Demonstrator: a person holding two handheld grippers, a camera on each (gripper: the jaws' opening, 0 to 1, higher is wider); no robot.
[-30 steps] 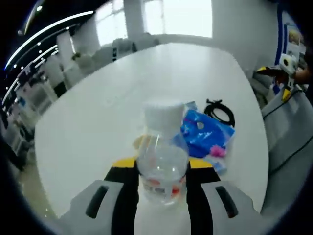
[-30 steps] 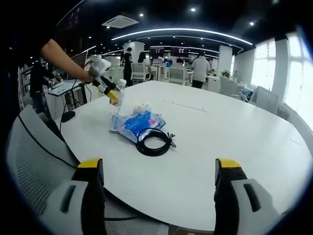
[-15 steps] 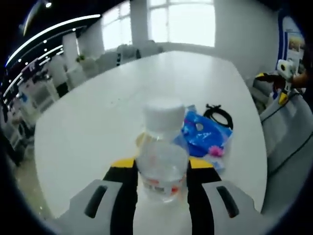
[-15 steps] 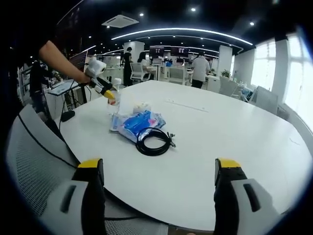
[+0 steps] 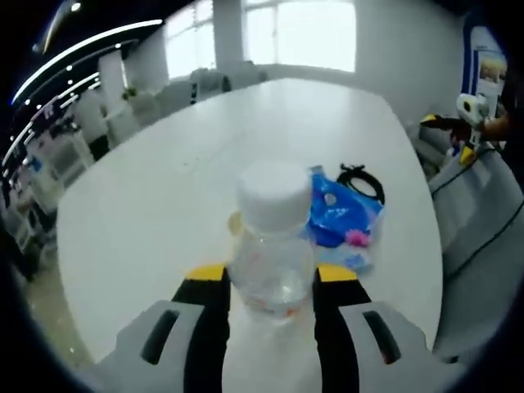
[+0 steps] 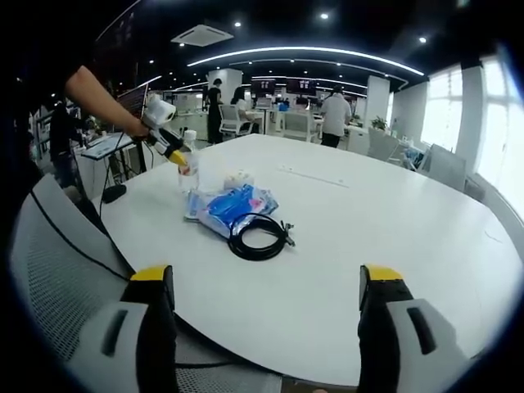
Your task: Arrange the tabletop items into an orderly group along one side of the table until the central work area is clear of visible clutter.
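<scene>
Left gripper (image 5: 270,286) clamped on clear plastic bottle w/ white cap (image 5: 271,246), centre-low in left gripper view. Blue plastic bag (image 5: 342,213) and black coiled cable (image 5: 360,181) lie right of it on white round table (image 5: 164,205). Right gripper (image 6: 266,311) jaws wide apart, holding nothing.

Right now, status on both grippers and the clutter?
Left gripper shut on water bottle, held off the table. Right gripper open, nothing held. Blue bag and black cable grouped near table edge. Nothing in the way.
</scene>
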